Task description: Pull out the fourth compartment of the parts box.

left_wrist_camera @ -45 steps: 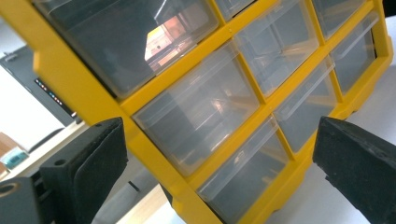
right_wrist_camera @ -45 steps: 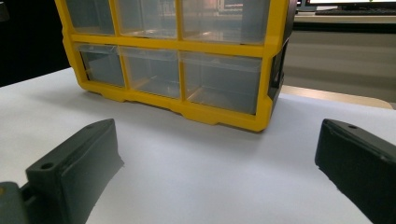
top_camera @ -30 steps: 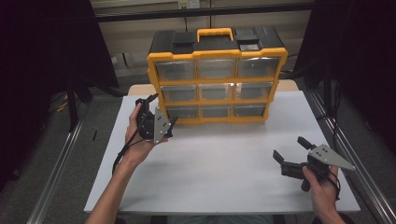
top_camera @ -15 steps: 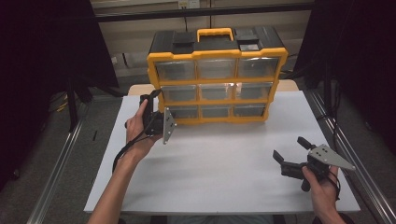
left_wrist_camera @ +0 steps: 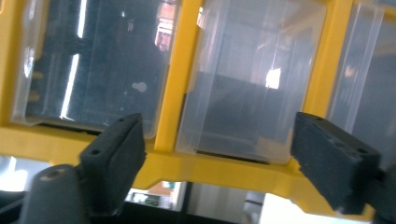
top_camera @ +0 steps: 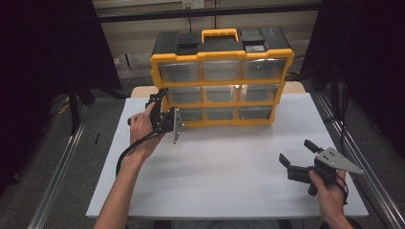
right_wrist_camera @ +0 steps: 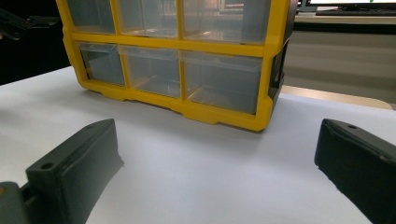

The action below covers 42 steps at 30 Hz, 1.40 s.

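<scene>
Left claw [top_camera: 160,102] wide open (empty) at the upright organizer's [top_camera: 222,78] person-facing drawers; right claw [top_camera: 296,157] agape.

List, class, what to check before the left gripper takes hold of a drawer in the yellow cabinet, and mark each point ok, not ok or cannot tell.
1. Left gripper open: ok, fingers spread wide.
2. Left gripper at the cabinet front: ok, by its left drawers.
3. Fingers on a drawer: not ok, nothing between them.
4. Which drawer is wanted: cannot tell.
5. Right gripper out of the way: ok, open, low on the table.
6. Drawers shut: ok.
</scene>
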Available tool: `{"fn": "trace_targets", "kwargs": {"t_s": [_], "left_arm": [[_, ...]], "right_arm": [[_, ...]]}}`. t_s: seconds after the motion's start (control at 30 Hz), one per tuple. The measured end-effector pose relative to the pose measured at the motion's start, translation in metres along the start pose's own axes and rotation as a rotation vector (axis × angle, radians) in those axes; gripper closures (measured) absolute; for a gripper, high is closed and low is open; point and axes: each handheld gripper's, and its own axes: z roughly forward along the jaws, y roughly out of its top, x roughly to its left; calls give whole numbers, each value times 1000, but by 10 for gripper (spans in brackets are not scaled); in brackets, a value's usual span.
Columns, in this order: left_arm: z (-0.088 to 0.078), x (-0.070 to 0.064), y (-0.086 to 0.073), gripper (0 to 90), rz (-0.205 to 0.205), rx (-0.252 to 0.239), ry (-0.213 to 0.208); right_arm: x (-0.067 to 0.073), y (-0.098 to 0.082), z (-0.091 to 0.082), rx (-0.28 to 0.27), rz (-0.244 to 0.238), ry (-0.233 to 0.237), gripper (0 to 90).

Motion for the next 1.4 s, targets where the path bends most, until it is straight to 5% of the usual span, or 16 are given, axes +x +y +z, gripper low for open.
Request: {"fn": "trace_targets", "kwargs": {"t_s": [0.23,0.4,0.5,0.57,0.7,0.83,0.87,1.0,1.13,1.17,1.4], "left_arm": [[7,-3,1,308,109,16,10],[13,-6,0,341,100,8,-13],[15,-7,0,334,138,27,10],[18,-6,0,360,111,27,2],[18,-5,2,479,166,39,48],[17,-3,3,546,145,49,35],[16,-1,4,562,176,63,40],[17,-1,2,629,137,33,50],[14,4,3,682,169,46,60],[17,2,2,693,155,10,85],[15,6,3,771,138,17,65]], "right_arm": [[0,0,1,2,0,4,0],[0,0,1,8,2,7,0],[0,0,1,9,1,6,0],[0,-1,1,8,-1,5,0],[0,-1,1,7,-1,5,0],[0,-1,1,7,0,7,0],[0,-1,1,7,0,7,0],[0,-1,1,10,2,8,0],[0,-1,1,11,0,8,0],[0,-1,1,12,2,8,0],[-3,-2,2,11,16,3,0]]}}
